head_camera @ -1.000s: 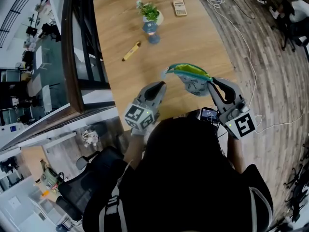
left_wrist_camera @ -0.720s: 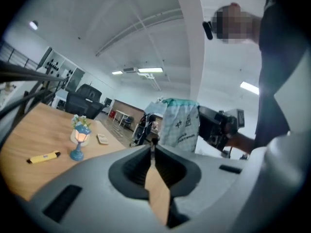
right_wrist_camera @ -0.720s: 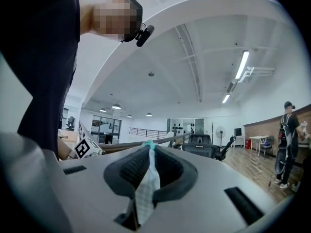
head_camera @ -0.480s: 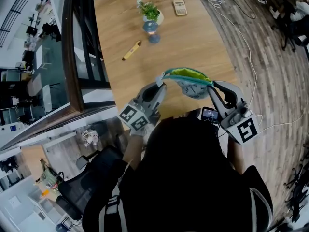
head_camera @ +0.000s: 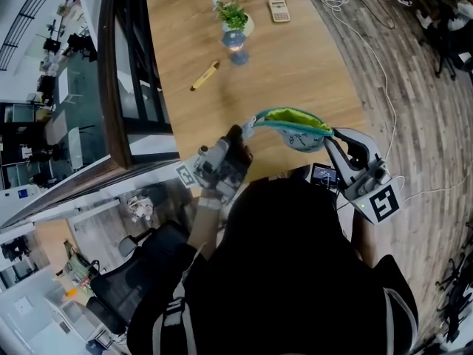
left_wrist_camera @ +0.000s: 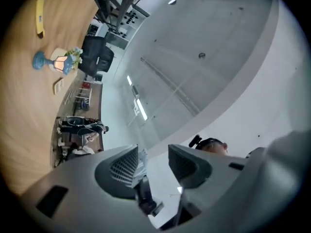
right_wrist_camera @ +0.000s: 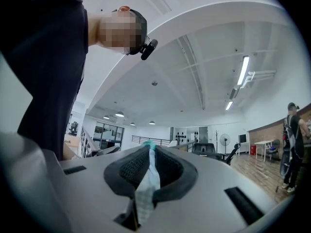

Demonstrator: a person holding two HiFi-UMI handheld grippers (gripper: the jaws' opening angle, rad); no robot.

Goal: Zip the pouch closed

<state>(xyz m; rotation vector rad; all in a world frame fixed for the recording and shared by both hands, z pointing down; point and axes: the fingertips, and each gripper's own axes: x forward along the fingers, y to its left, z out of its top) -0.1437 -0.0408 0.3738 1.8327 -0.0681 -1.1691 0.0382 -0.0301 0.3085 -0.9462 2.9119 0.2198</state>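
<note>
**Item 1. L gripper** [left_wrist_camera: 151,161]: jaws apart and have just been opening. Nothing is btw them, only ceiling beyond. It is tilted up, tips just beside the pouch's L end. No contact seen in head view. Prob. let go in order to re-take the zip end or pull.

**Item 2. R gripper** [right_wrist_camera: 150,166]: jaws clamped on a fold of pale patterned fabric w/ teal edge, i.e. the pouch's R end. Likely purpose: an anchor that keeps the pouch lifted and the zip line taut for the other side to work against.

**Item 3. Pouch** [head_camera: 295,129]: the task item.
- Location: hangs from R gripper above the near table edge, btw the two grippers, in front of the person.
- State: teal zip rim is bowed open and lime-green lining shows, so the zip is judged not yet closed.
- Contents: none seen; interior mostly hidden.
- Zip pull: too small to locate.

**Item 4. Table** [head_camera: 295,65]: wood, carries the rest.

**Item 5. Blue vase** [head_camera: 235,41]: at far end, holds a small green plant.

**Item 6. Calculator** [head_camera: 278,9]: near the vase.

**Item 7. Yellow pen** [head_camera: 204,75]: lies nearer the L edge.

Items 5–7 are all well apart from the pouch and not needed for the job.

**Item 8. White cable** [head_camera: 369,50]: on floor, R of table.
</note>
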